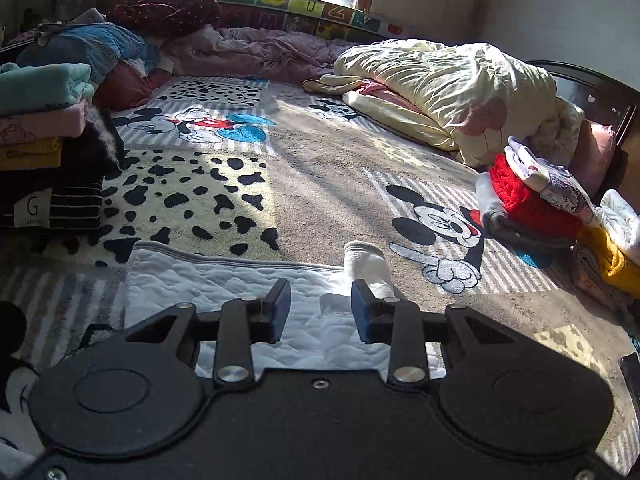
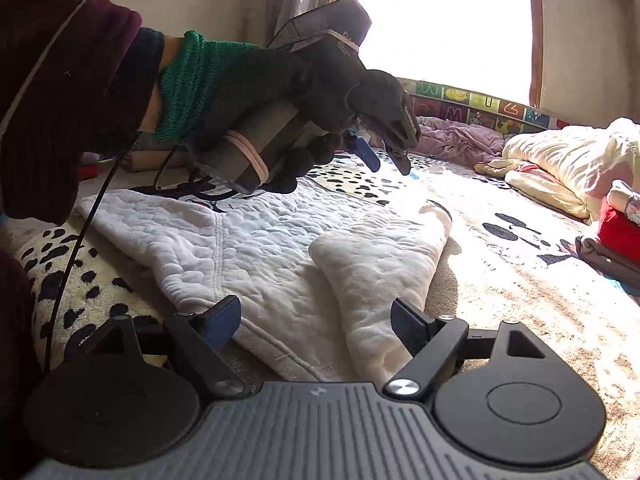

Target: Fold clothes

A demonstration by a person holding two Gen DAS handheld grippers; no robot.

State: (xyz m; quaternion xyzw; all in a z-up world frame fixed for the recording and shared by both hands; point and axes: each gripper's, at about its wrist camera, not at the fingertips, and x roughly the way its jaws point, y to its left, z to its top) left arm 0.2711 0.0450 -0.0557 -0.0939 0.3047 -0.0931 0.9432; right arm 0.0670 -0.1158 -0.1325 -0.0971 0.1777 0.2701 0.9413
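Observation:
A white quilted garment [image 2: 260,248] lies flat on the Mickey Mouse blanket [image 1: 328,184], one sleeve [image 2: 384,264] folded over its body. In the left wrist view the garment [image 1: 224,280] lies just under and ahead of my left gripper [image 1: 321,308], which is open and empty above it, with the sleeve cuff [image 1: 366,260] to the right. My right gripper [image 2: 316,320] is open and empty, low over the garment's near hem and the sleeve. The left gripper [image 2: 386,156] also shows in the right wrist view, held by a gloved hand above the garment.
A stack of folded clothes [image 1: 44,148] stands at the left. A pile with a red knit [image 1: 528,200] sits at the right. A yellow quilt [image 1: 452,88] and purple bedding [image 1: 256,54] lie at the back by the window.

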